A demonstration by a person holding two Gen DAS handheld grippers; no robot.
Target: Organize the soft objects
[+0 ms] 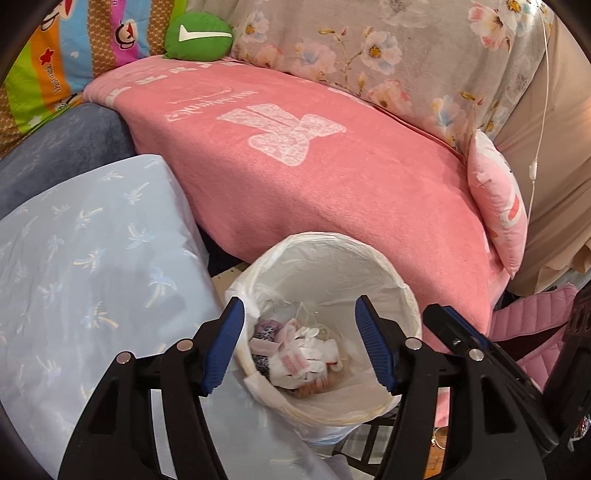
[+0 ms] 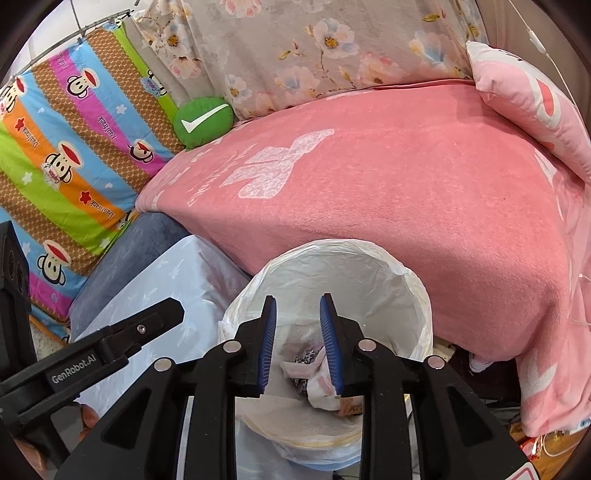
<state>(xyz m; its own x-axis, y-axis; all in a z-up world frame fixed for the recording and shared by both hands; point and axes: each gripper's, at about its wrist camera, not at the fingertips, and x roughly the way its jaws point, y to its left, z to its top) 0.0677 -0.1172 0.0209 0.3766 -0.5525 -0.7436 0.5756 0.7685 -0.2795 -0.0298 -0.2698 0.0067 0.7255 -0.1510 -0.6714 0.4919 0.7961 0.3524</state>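
Both tongs hover over the lined bin [image 1: 369, 258], holding nothing. Left tongs [image 1: 308, 341] gape wide; right tongs [image 2: 298, 345] stand narrow. Green cushion [image 1: 198, 36] at eleven o'clock

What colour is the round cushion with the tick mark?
Green, with a white tick: the round cushion shows best in the right wrist view.

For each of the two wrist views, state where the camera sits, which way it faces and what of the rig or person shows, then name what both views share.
Left wrist: on the left gripper, tilted down at the lined bin before the pink blanket; its open blue fingers show, the other gripper at right.
Right wrist: on the right gripper, tilted down over the same bin; narrowly parted fingers, nothing between, the other gripper at lower left.
Shared: bin, blanket, green check-mark cushion, pink pillow, light blue cloth.
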